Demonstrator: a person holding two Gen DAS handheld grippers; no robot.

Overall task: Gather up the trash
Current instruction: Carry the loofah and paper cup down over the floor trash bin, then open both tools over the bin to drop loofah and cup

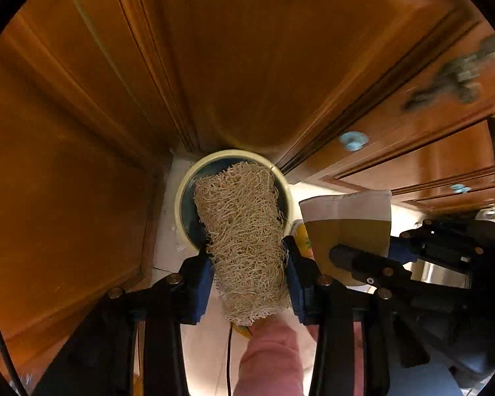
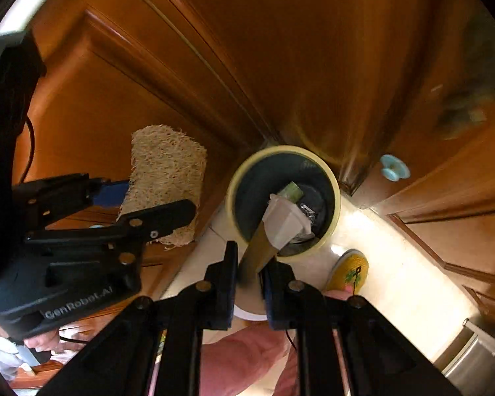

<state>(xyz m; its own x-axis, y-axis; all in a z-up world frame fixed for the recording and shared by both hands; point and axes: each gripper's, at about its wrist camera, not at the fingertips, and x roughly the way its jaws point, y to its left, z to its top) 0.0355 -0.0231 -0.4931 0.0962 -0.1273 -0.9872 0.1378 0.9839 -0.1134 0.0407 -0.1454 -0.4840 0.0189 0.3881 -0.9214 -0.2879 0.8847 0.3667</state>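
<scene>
Nearest the lens in the left wrist view, the left gripper (image 1: 249, 283) was clenched on a loofah sponge (image 1: 242, 231), its blue pads pressing the fibrous sides about midway along its length. The far end of the sponge hung over the open mouth of the trash bin (image 1: 181, 198), which stood on the pale floor (image 1: 168, 231) in the corner where the wooden cabinets (image 1: 82, 132) meet.

Just to the right, the right gripper (image 2: 249, 283) was closed on a flattened paper carton (image 2: 280, 221), white at its far end and olive toward the fingers. In the right wrist view that white end already reached across the bin's near rim, above some green and foil-like scraps inside (what they were exactly I could not tell). A yellow slipper (image 2: 349, 270) rested on the floor near the bin's right side.

Both pieces looked ready to be dropped, so the task seemed well along for these two items. To do the release well, each piece would need to be centred over the dark opening before the fingers part. The carton is long and stiff, and could tip back over the near rim if let go too early; angling it downward would help. The sponge is light and its rough fibres may cling to the pads, so a full opening with a slight shake would probably free it cleanly.

Beyond the bin, the cabinet doors rose up with pale blue knobs (image 1: 353, 140).
</scene>
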